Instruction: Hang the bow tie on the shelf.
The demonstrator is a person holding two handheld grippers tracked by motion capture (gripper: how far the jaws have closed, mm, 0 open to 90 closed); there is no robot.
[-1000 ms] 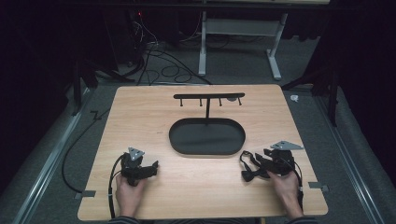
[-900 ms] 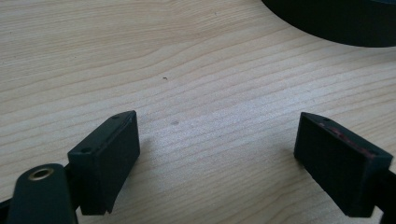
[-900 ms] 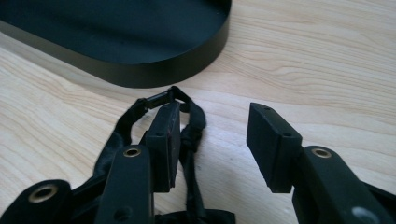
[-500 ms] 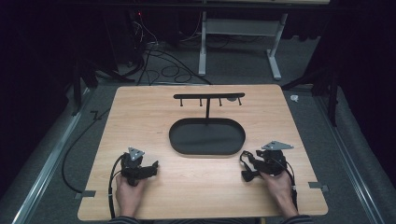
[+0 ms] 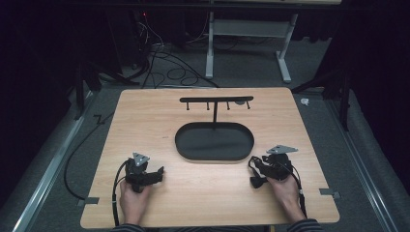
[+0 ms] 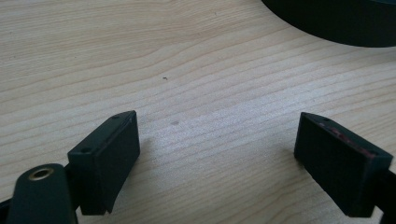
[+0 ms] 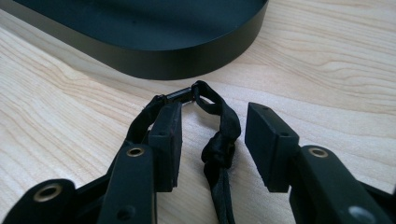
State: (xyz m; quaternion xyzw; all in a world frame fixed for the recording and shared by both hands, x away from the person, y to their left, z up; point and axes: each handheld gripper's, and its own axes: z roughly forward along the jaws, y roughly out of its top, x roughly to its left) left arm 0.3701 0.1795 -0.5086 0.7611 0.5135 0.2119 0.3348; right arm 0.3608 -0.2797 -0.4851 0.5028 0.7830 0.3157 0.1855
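Your light wooden table (image 5: 159,121) carries 1 landmark, the black oval metal tray (image 5: 214,141) with its upright post and black hook bar (image 5: 216,99) rising from the far rim. Everything else sits on the near side of that tray. Your left gripper (image 5: 155,175) rests near the tray's left end, a little apart from it; in the left gripper view its 2 black jaws stand spread wide over bare wood with nothing between them. Your right gripper (image 5: 255,170) lies just beside the tray's right end, and its jaws have just been closing, yet the pads do not press on anything: in the right gripper view the black cord strap with a small black metal clasp (image 7: 219,140) lies between them, loose on the wood just short of the tray wall. That strap looks light, soft and limp, so expect it to sag and swing once lifted, and to slide if you pinch a single thin strand. The knotted, thicker bunch midway along it (image 7: 215,148) seems the safest place to pinch, since it fills the pads better; the clasp (image 7: 180,94) at the tray end is stiff but small and likely slippery.
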